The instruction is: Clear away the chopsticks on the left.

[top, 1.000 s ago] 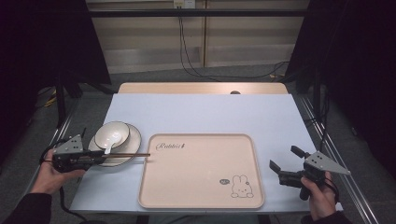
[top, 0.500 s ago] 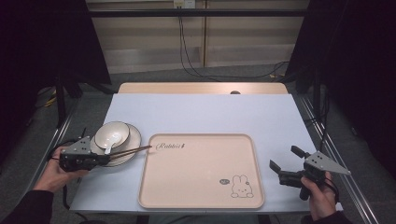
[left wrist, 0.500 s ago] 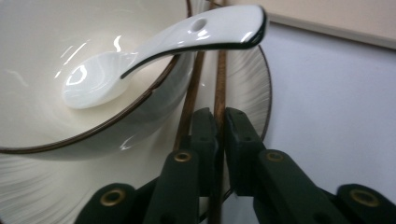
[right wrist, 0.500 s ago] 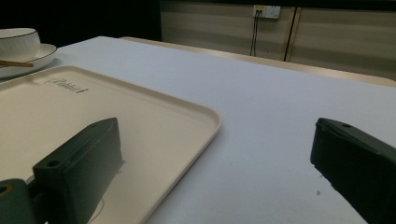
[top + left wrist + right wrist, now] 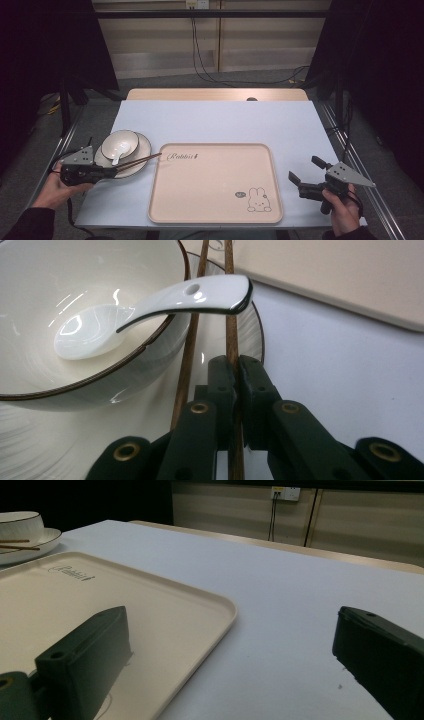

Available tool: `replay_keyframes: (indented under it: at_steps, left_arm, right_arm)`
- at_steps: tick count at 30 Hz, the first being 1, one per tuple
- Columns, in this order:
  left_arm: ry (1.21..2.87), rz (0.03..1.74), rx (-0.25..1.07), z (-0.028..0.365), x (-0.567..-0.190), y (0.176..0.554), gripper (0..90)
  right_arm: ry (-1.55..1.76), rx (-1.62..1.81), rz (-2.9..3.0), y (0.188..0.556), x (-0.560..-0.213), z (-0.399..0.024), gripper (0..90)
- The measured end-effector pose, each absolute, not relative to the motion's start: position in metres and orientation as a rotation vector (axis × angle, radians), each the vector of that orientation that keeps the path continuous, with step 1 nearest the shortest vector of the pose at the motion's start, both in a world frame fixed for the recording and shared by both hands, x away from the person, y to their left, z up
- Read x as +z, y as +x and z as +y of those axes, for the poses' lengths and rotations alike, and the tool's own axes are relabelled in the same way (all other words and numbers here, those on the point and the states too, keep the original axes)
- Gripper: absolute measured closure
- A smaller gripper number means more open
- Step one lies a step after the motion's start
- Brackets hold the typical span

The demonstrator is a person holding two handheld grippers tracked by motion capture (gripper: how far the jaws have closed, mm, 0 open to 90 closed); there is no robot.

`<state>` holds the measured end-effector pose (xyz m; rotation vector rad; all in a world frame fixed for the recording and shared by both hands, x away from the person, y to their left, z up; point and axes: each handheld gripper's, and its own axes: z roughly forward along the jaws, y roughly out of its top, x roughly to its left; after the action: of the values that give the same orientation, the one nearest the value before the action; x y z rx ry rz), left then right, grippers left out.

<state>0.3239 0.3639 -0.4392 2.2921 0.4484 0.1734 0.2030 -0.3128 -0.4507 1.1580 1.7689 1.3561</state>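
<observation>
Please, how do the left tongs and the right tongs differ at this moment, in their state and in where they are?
The left tongs are shut on one of the chopsticks, while the right tongs stand wide open and hold nothing. The left tongs are over the plate beside the bowl; the right tongs hover by the right edge of the tray, over the table. Both have black jaws, and a hand holds each.

A: Where's the tray (image 5: 215, 182)?
B: Mid-table (image 5: 215, 120), near the front edge. Left of it sits the plate (image 5: 142, 150), with the bowl (image 5: 120, 142) on it.
A: And the spoon (image 5: 116, 152)?
B: In the bowl, handle over the rim. The chopsticks (image 5: 142, 161) lie across the plate, tips reaching the tray's corner.
</observation>
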Motion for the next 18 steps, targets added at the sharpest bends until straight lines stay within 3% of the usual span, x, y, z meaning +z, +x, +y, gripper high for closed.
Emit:
replay_keyframes:
  at_steps: [18]
  left_arm:
    - [2.167,0.585,0.157,0.354,-0.428,0.291,85.3]
  right_arm:
    - [1.158,1.363,1.763,0.204,-0.450,-0.311,1.7]
